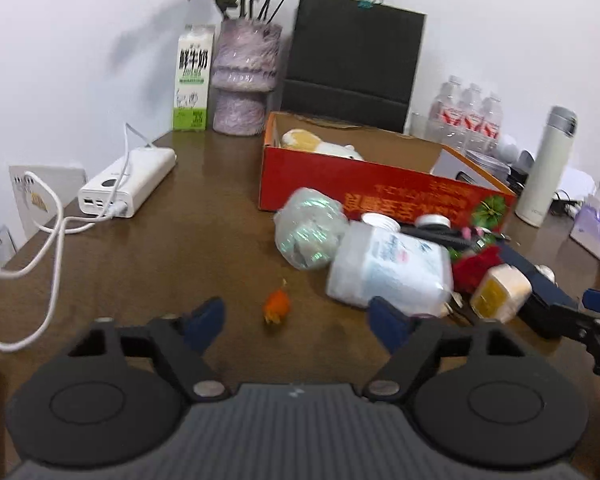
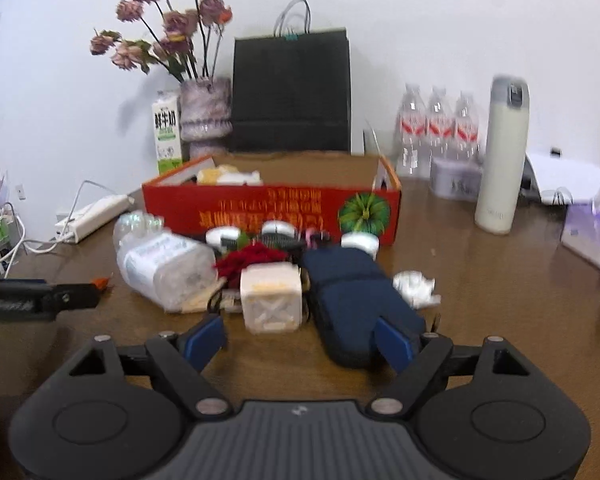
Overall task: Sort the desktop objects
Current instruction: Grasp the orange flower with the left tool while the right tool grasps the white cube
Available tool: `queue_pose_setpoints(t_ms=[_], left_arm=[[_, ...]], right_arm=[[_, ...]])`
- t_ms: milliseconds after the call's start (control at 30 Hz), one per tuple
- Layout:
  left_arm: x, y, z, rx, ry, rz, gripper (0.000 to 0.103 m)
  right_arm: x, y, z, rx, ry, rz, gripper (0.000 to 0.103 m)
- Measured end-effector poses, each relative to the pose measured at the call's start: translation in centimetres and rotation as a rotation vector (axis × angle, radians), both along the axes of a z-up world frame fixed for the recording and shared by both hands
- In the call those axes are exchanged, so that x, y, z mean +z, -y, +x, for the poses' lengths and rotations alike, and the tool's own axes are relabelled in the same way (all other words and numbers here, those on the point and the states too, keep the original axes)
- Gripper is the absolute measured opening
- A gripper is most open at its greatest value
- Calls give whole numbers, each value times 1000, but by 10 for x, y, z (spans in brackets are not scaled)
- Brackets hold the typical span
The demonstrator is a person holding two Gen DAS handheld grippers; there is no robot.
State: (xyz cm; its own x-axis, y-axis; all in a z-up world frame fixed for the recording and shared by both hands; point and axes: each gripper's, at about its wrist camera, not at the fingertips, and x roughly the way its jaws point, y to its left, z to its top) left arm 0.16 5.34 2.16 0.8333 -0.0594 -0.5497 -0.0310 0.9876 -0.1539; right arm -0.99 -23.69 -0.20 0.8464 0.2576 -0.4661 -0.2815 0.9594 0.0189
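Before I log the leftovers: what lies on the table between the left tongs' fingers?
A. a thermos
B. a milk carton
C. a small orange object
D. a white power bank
C: the small orange object lies on the bare table just ahead of the open left tongs, untouched.

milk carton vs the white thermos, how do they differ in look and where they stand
The milk carton is a squared box, white with green print and dark lettering; the white thermos is a plain round cylinder with a grey cap. The carton stands at the back beside the vase, left of the red box; the thermos stands right of that box, near the water bottles. The thermos looks taller. Both stand upright on the brown table.
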Motion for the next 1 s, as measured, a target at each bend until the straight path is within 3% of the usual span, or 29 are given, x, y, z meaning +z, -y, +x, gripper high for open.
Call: queue_pose_setpoints(t_ms=[33,67,100,167,233,367,533,733,1000], left_arm=[[-2,-4,11,-20,-27,-28,76],[-4,-6,20,-27,-58,-33,67],[-7,-7,28,-26,-90,-23,60],[-9,-6,35,-2,-91,21,35],[-11,-7,37,-12,-86,23,15],[-11,-1,30,-9,-79,51,14],[-3,3,6,-15,-59,21,13],[18,20,-31,-94,-5,-16,13],[38,50,-50,-192,54,-19,13]], right_arm=[[2,-1,5,-1,-2,-2,81],[2,-1,10,-5,-8,-4,77],[3,-1,15,-10,-14,-3,66],[3,-5,26,19,-50,8,58],[2,-14,34,63,-71,7,58],[-10,-34,51,88,-92,-50,56],[-15,-36,57,89,-138,-2,48],[4,-16,9,48,-44,-1,48],[28,9,-46,28,-9,19,48]])
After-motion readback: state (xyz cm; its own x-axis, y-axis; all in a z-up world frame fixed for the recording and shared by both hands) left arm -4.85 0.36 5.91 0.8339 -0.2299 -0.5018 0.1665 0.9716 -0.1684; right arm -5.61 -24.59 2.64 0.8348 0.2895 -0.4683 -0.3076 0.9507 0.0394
